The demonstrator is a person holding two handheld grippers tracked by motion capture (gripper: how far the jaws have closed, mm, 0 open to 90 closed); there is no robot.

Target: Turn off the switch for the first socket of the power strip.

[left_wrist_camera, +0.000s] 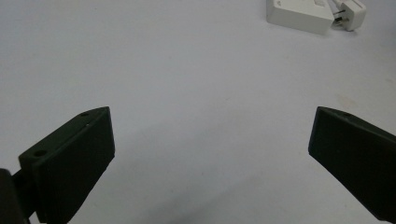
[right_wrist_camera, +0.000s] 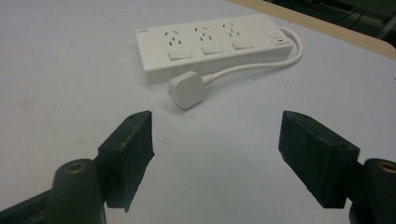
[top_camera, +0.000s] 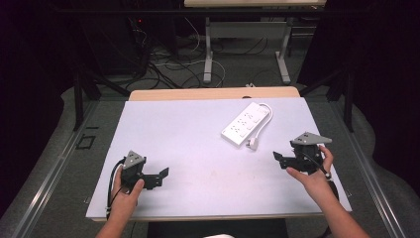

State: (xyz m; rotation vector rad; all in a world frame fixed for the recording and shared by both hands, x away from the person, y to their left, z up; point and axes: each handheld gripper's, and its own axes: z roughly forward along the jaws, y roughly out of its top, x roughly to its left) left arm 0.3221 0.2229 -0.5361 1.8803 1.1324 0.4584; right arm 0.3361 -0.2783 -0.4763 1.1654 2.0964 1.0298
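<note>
A white power strip (top_camera: 246, 124) lies at an angle on the pale mat (top_camera: 198, 153), right of centre and towards the back. Its white cable loops round to a white plug (top_camera: 253, 144) lying beside the strip's near end. In the right gripper view the power strip (right_wrist_camera: 212, 45) has three sockets and a switch, with the plug (right_wrist_camera: 187, 89) just beyond the open jaws. My right gripper (top_camera: 280, 159) is open, low at the right and close to the plug. My left gripper (top_camera: 161, 177) is open near the front left with nothing between its jaws; the power strip (left_wrist_camera: 299, 13) is far ahead of it.
The mat covers a wooden table (top_camera: 213, 92) whose back edge shows beyond it. Behind the table are cables on the floor (top_camera: 168, 64) and the legs of another desk (top_camera: 208, 49). Dark frame posts (top_camera: 78, 96) stand at both sides.
</note>
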